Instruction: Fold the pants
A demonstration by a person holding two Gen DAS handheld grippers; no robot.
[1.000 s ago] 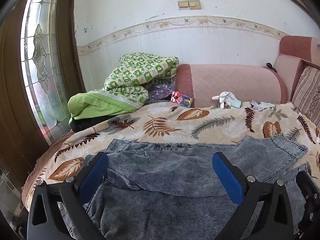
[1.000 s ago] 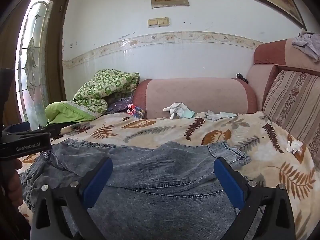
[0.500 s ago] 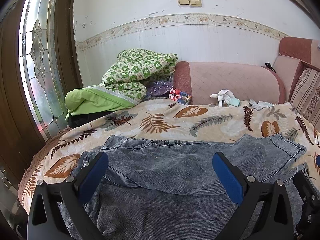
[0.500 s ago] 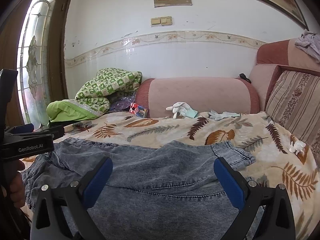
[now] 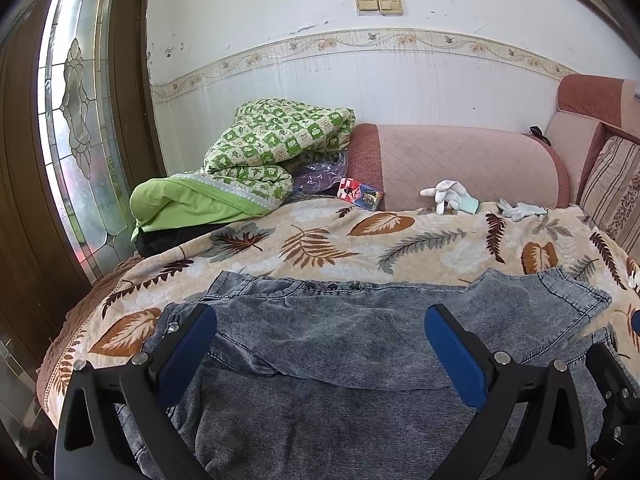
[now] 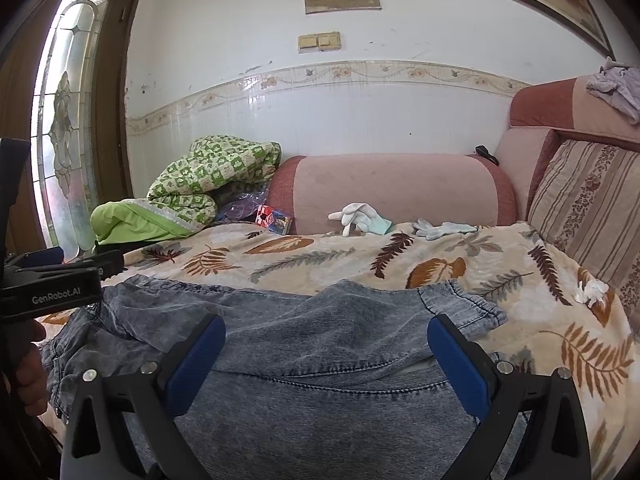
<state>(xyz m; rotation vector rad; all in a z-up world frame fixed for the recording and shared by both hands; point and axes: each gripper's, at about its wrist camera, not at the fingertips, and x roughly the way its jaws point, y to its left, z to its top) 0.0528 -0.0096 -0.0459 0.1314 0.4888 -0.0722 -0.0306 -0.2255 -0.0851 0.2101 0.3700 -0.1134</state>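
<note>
Both views sit higher now than a second ago. The pants [image 5: 360, 344] lie lower in frame, with more leaf-print blanket [image 5: 360, 240] showing beyond them.

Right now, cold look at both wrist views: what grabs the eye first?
The grey denim pants spread across the leaf-print blanket, filling the foreground, with the left gripper and right gripper both open above them. Behind, a green checked quilt is heaped at the far left, and white gloves lie against the pink bolster.
</note>
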